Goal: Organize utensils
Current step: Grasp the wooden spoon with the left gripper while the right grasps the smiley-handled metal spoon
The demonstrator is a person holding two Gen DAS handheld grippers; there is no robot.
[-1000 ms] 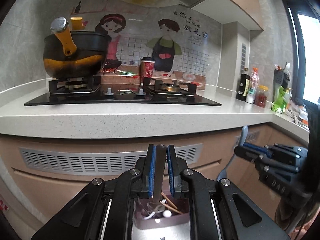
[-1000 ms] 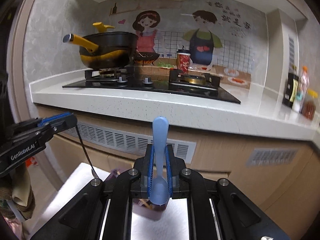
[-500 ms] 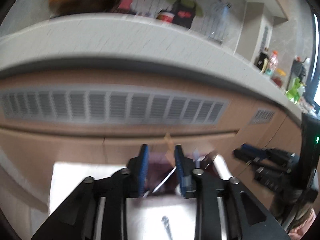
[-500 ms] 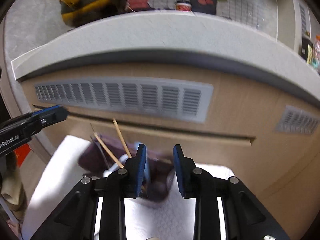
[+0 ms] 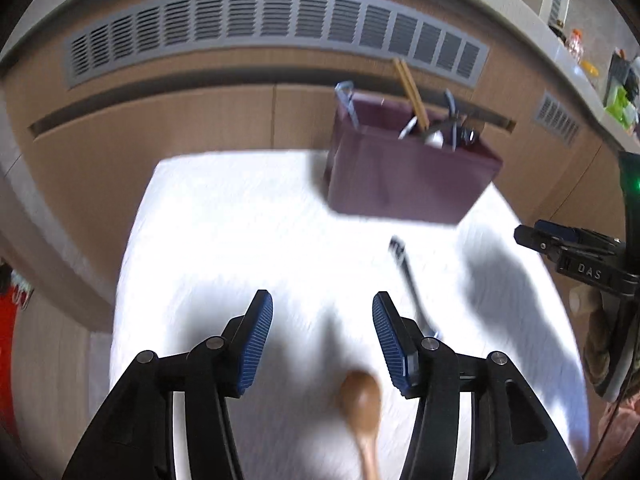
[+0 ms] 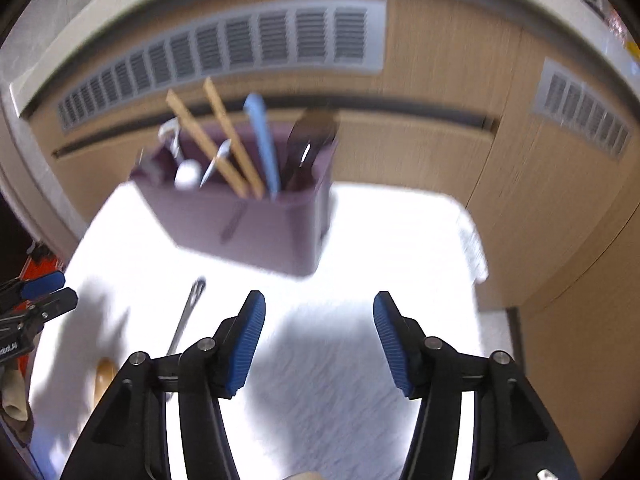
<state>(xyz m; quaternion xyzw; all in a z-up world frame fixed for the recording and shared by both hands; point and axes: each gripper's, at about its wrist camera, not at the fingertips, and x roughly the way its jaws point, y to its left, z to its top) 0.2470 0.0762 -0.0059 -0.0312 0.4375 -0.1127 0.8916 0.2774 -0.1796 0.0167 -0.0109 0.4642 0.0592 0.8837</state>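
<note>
Your white table (image 5: 248,216), bare along its near and left edges; purple utensil box (image 5: 404,184) by the far edge; metal fork (image 5: 412,284) and wooden spoon (image 5: 362,404) lying loose; both tongs, left (image 5: 322,344) and right (image 6: 318,344), just opening, half-wide, empty.

Looks like a home kitchen: light wood-grain cabinet fronts (image 6: 432,80) with grey slatted vent grilles (image 5: 276,20) under a pale speckled stone countertop (image 5: 516,12), bottles and condiments at the far end of the counter (image 5: 580,52), blurry though.
</note>
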